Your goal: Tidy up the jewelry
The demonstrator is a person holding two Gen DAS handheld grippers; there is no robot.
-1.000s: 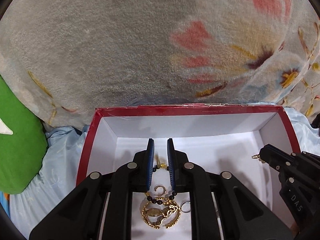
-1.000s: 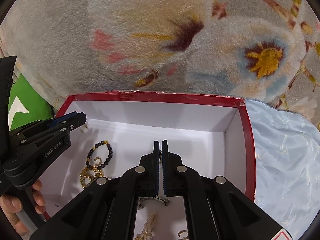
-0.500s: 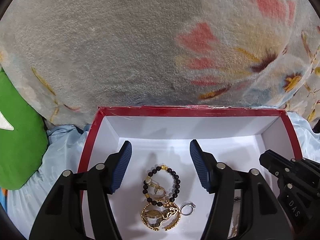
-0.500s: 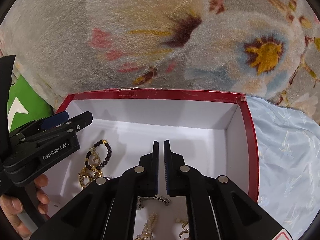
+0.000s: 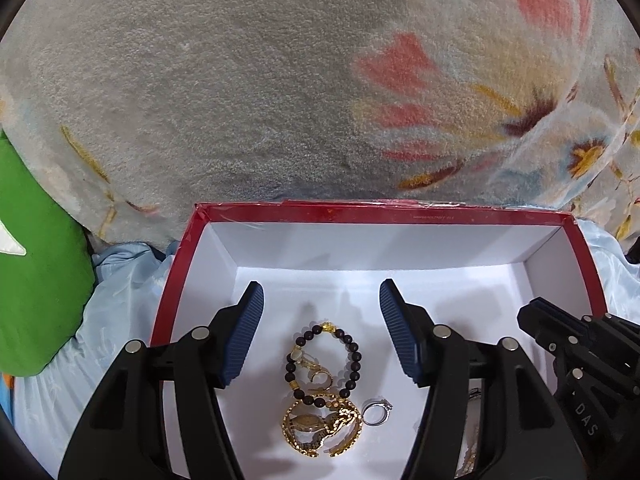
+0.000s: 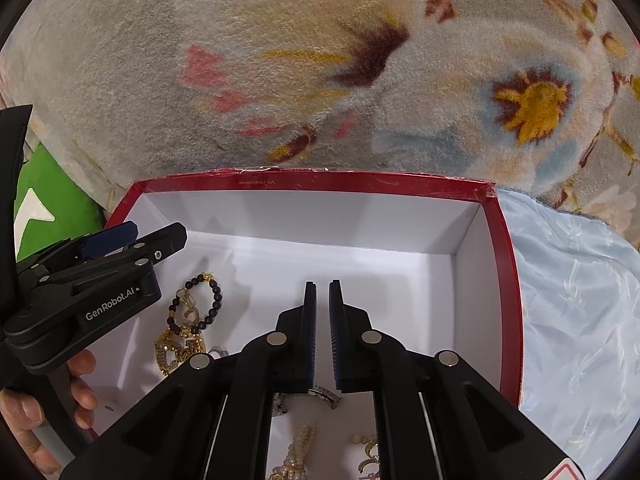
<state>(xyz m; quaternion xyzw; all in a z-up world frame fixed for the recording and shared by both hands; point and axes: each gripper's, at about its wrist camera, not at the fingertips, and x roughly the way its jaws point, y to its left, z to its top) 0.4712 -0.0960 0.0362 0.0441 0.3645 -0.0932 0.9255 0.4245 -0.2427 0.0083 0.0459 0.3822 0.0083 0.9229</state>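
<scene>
A red box (image 5: 384, 212) with a white inside holds the jewelry. A black bead bracelet (image 5: 354, 358) lies on its floor over a gold bracelet (image 5: 320, 432), with a silver ring (image 5: 376, 410) beside them. My left gripper (image 5: 320, 300) is open and empty above the bead bracelet. It also shows in the right wrist view (image 6: 132, 240). My right gripper (image 6: 322, 292) is slightly open and empty over the box (image 6: 508, 280). A silver watch band (image 6: 324, 394), a pearl strand (image 6: 298, 452) and gold earrings (image 6: 366, 456) lie under it.
A fuzzy floral blanket (image 5: 280, 80) rises behind the box. A green cushion (image 5: 36, 260) lies at the left. Light blue satin cloth (image 6: 580, 320) lies under and right of the box. A hand (image 6: 24, 420) holds the left gripper's handle.
My left gripper opened wide and let the black bead bracelet drop onto the box floor. My right gripper parted slightly from shut.
</scene>
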